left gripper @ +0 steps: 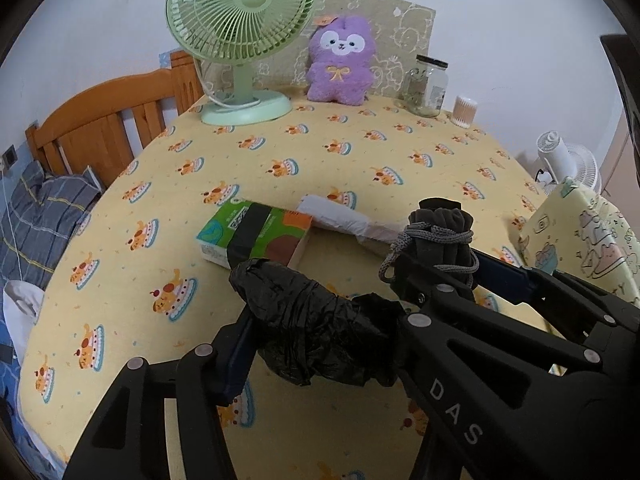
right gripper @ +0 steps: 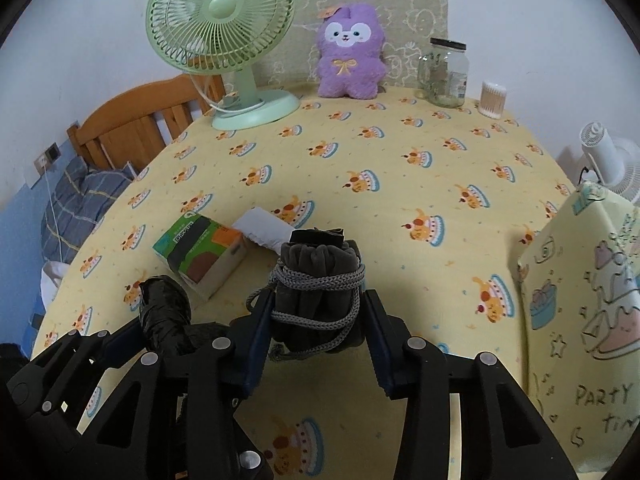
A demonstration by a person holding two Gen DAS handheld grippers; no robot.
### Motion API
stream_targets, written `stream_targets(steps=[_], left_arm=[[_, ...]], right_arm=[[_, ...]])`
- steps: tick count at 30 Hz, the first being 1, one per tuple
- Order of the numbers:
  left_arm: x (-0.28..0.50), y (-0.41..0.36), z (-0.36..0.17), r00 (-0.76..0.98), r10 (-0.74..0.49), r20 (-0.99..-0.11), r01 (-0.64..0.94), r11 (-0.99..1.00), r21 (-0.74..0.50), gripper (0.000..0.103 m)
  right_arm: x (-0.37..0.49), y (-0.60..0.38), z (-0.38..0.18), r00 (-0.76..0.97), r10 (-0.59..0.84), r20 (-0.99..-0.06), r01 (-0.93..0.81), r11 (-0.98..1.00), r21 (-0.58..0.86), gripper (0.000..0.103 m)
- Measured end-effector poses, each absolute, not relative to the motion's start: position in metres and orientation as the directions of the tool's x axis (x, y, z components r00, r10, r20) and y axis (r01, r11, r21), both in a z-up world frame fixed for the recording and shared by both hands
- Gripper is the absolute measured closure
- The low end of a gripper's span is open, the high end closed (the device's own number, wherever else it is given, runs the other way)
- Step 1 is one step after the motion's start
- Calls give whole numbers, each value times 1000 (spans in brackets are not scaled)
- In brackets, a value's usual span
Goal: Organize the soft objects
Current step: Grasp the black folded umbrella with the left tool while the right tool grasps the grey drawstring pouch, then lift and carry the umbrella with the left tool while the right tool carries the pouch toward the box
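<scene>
Black plastic roll clenched in left tool; grey drawstring pouch gripped between right tool fingers, above worktop. Trailing cord could be snagged; slick roll could be dropped.

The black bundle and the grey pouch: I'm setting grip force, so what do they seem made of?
Black bundle: apparently thin plastic film, from its glossy crinkles. Grey pouch: soft matte fabric, perhaps fleece, gathered by a braided cord.

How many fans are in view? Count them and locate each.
2. The green fan stands at the table's back left, beside the purple plush; the white fan sits beyond the table's right edge, partly hidden.
</scene>
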State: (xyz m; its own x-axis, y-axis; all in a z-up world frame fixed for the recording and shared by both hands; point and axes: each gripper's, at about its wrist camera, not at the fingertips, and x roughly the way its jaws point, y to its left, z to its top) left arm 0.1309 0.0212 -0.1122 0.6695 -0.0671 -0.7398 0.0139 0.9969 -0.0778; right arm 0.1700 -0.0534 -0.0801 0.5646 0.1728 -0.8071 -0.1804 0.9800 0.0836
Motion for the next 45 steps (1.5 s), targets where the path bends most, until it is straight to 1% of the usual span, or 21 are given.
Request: stream_targets(steps=[21,35,45], left_arm=[[108,7,-63,751,-70,-656,52,998,-47,40],[94,2,-26,800,-91,-593,69,996,-59,40],[86,-12,-6,823,-103,-558,90,995,-51,39]], right_arm=[[145,-67,-24,657,167,-735,-157,984,83,56],[131,-72,23,721,142,-678,-140,988,57,56],[120,-86,46,751,118,-649,-111,992,52,56]])
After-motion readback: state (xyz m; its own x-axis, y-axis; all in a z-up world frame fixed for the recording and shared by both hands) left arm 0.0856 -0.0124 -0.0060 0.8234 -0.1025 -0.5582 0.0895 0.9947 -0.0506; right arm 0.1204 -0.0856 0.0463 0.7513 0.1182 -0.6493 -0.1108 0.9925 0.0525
